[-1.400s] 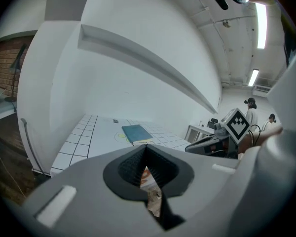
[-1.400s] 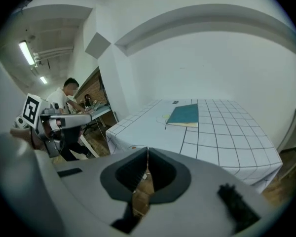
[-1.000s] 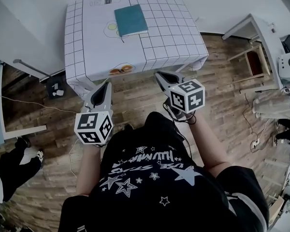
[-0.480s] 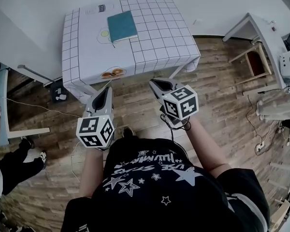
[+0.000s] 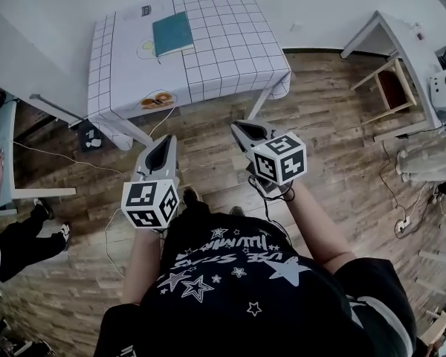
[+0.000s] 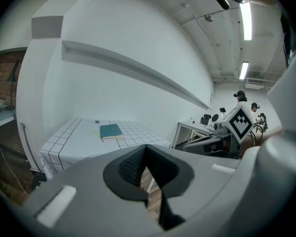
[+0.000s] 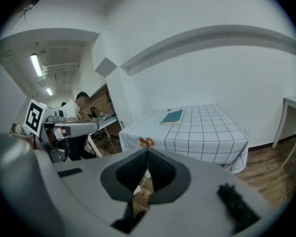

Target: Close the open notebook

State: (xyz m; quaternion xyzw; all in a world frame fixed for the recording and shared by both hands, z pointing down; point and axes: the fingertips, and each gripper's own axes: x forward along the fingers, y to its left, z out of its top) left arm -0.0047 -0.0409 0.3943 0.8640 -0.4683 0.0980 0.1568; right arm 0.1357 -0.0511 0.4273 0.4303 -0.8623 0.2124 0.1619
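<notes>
Two grippers: left gripper (image 5: pixel 162 146) and right gripper (image 5: pixel 244 131), jaws pressed together, nothing between them, held over the wood floor (image 5: pixel 334 117).
Notebook (image 5: pixel 172 33): teal, lying closed on the checked table (image 5: pixel 234 59), well apart from both grippers.

You wear a black short-sleeved T-shirt (image 5: pixel 238 288) printed with white stars and white lettering. Your left gripper (image 5: pixel 162 143) and right gripper (image 5: pixel 243 130) are pale grey shells with dark, ribbed fingers (image 6: pixel 130 166). Each carries a white cube (image 5: pixel 150 203) with black square markers. A black cable (image 5: pixel 268 208) hangs by the right one.
</notes>
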